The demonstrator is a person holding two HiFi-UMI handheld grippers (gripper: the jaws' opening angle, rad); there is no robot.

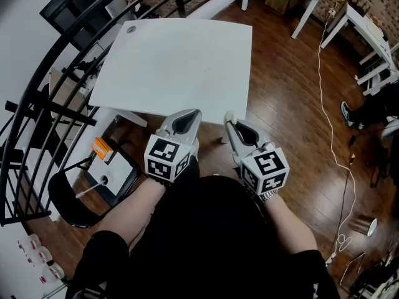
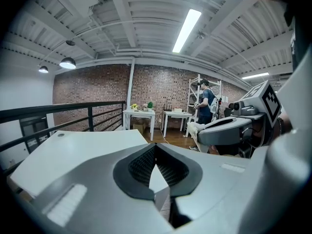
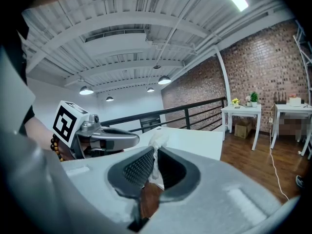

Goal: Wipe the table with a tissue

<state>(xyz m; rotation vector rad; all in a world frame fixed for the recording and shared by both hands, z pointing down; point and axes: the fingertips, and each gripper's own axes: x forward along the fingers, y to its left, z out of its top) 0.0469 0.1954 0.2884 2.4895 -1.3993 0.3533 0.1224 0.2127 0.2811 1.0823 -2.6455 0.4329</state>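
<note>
Tissue (image 1: 228,115) shows in the head view as a small white tuft at the tip of the right gripper (image 1: 229,122), right at the near edge of the white table (image 1: 174,61). The left gripper (image 1: 190,114) is held just beside it, its tip also at that edge. Both are held out in front of the person's dark torso, above the wooden floor (image 1: 280,104). A black railing (image 1: 37,98) curves round the table's left and far sides. A black chair (image 1: 62,203) stands by the near left corner, and a white cable (image 1: 320,48) trails across the boards to the right.

In the left gripper view the jaws meet at their tips with nothing caught between them. The tabletop stretches away to the left, and the right gripper sits just to the right with the tissue at its nose. Far back, a person (image 2: 205,106) stands near white side tables (image 2: 139,114) against a brick wall.

In the right gripper view the jaws are pressed together on the tissue, which sticks up crumpled above the pads. The left gripper lies close on the left, and the table's corner sits just beyond the jaws with the railing behind it.
</note>
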